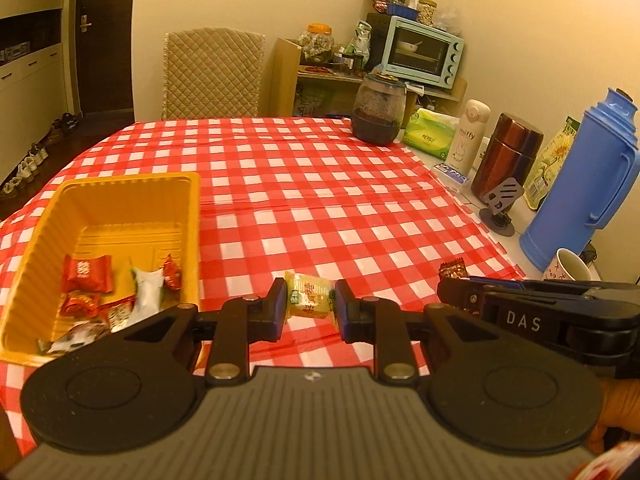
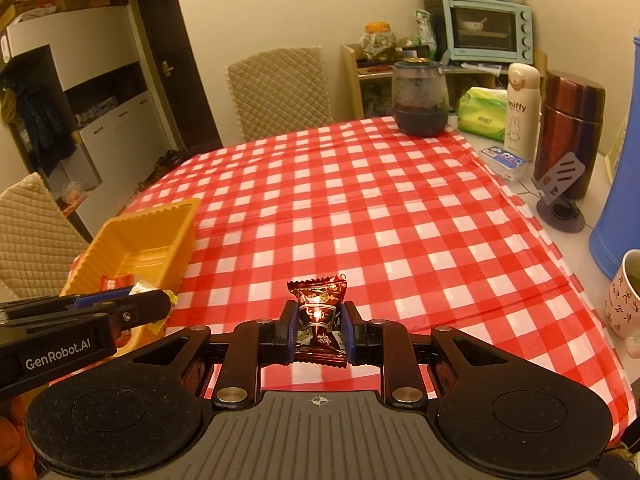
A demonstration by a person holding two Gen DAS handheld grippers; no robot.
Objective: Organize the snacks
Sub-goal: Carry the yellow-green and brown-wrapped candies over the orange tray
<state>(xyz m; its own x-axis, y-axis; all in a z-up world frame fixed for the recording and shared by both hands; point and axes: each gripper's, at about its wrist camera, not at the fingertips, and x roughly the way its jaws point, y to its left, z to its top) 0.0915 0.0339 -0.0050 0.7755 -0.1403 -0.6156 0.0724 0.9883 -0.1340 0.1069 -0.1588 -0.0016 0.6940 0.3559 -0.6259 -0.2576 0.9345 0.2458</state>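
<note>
left gripper (image 1: pixel 310 306) clamps a yellow candy (image 1: pixel 309 297), right gripper (image 2: pixel 319 330) clamps a dark red candy (image 2: pixel 319 312)

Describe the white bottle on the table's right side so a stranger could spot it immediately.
Start at the tall blue plastic thermos beside the red checked tablecloth. Farther back, past the dark red metal canister, stands the slim white bottle. It alone carries a rabbit drawing and the word miffy.

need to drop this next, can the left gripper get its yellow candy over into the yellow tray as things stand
Probably yes. The left gripper holds the yellow candy just right of the yellow tray, whose top is open, and nothing stands between them.
</note>
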